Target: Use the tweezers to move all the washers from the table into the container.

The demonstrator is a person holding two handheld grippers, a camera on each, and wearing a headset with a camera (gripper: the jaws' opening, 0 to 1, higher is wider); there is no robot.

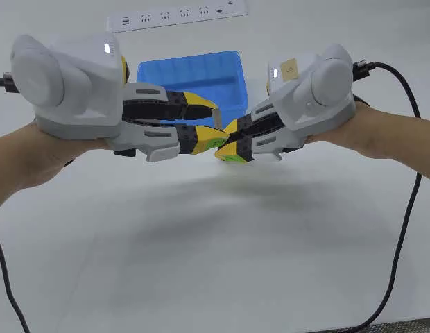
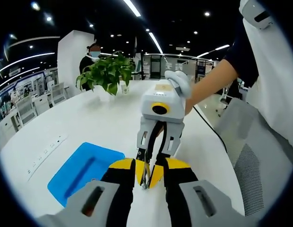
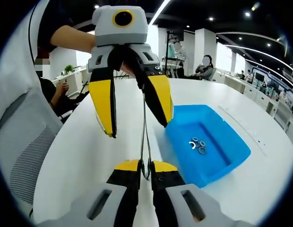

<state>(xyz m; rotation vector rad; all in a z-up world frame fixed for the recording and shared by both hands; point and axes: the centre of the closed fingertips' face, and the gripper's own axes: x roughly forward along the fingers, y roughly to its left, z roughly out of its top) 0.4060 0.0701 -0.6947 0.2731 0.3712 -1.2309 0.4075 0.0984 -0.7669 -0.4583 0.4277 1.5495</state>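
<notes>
Tweezers (image 3: 144, 137) pinched in right gripper's (image 3: 146, 166) closed fingers, reaching up between left gripper's (image 3: 139, 128) spread fingers, both held above white bench (image 1: 201, 263), several washers (image 3: 197, 145) lying inside blue container (image 3: 222, 163).

Looks like a large open-plan office. Long white desk (image 1: 201, 270) carrying a white power strip (image 1: 177, 15), with a potted plant (image 2: 106, 73) standing further along. Strip lights (image 2: 153, 41) and small spotlights running across a dark ceiling. Rows of further desks and chairs (image 2: 23, 108) off to one side, a grey mesh office chair (image 3: 23, 142) close by, seated people (image 3: 205, 68) and glass-walled rooms in the background.
</notes>
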